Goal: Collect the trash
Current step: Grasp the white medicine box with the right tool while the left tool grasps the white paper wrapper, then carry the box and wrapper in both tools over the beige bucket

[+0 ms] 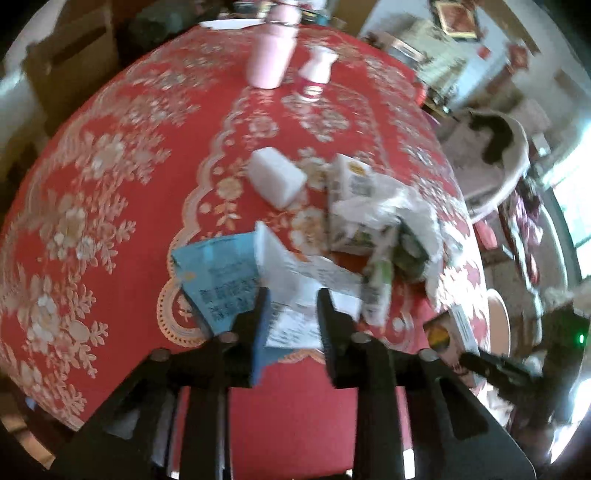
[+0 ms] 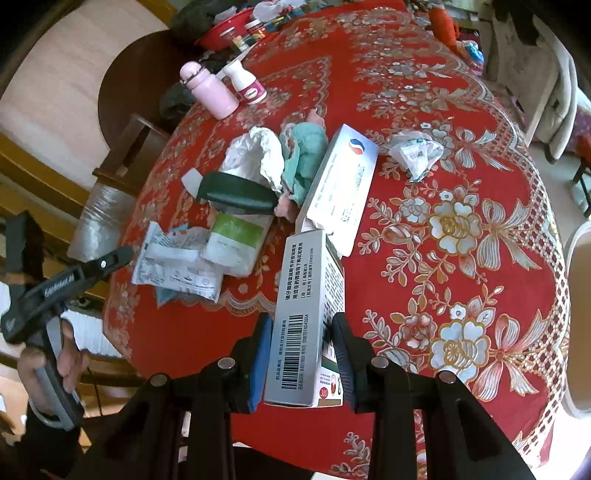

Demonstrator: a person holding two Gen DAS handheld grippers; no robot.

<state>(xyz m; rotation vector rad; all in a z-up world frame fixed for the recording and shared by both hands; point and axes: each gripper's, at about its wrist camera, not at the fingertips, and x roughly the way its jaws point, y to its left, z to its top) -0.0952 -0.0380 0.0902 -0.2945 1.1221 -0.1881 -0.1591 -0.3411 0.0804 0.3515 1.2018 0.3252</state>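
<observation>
My right gripper [image 2: 301,332] is shut on a grey medicine box with a barcode [image 2: 303,325], held above the red tablecloth [image 2: 461,192]; this box also shows in the left wrist view [image 1: 448,332]. My left gripper [image 1: 290,306] has its jaws on either side of a white printed wrapper [image 1: 299,295] lying beside a blue packet [image 1: 218,280]. A pile of trash lies ahead: a white foam block [image 1: 275,177], cartons and crumpled plastic [image 1: 373,214]. In the right wrist view I see the white crumpled bag [image 2: 255,155], a long white box [image 2: 343,181] and a crumpled wrapper [image 2: 417,151].
A pink bottle [image 2: 210,92] and a white bottle with a pink label [image 2: 247,83] stand at the far side of the table. A red bowl [image 2: 221,33] with jars sits beyond. A white rim [image 2: 576,258] shows at the table's right edge. Chairs stand around the table.
</observation>
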